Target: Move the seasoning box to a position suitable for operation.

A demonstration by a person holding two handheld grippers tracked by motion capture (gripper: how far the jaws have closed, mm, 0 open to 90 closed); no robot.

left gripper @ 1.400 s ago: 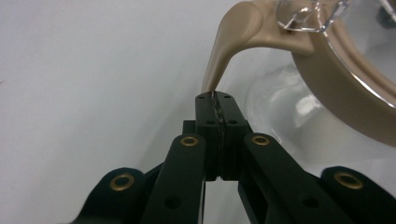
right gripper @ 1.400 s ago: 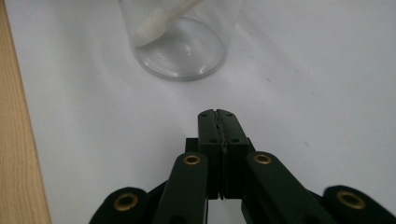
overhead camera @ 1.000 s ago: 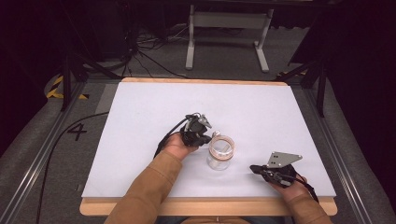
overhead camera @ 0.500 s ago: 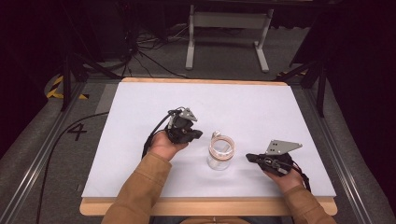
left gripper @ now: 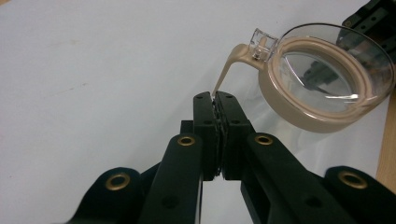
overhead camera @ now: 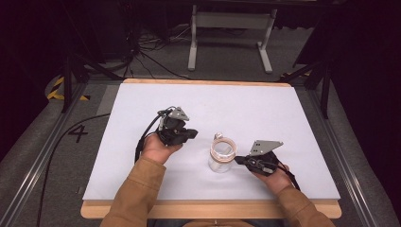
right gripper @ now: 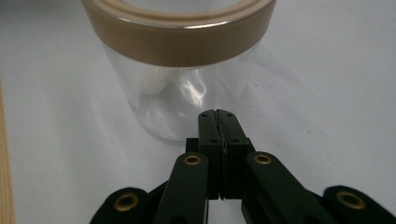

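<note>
A clear jar w/ a tan-rimmed lid on top stands near the front-middle of the white table, between the two grippers and touching neither. Left gripper sits just left of the jar w/ jaws pressed together on nothing, tips close to the lid's tan latch arm; right gripper is near the jar's right side low down, jaws also closed and empty. Judging by that, lid looks seated, so closing seems done or nearly; whether the latch is fastened I can't tell.
</note>
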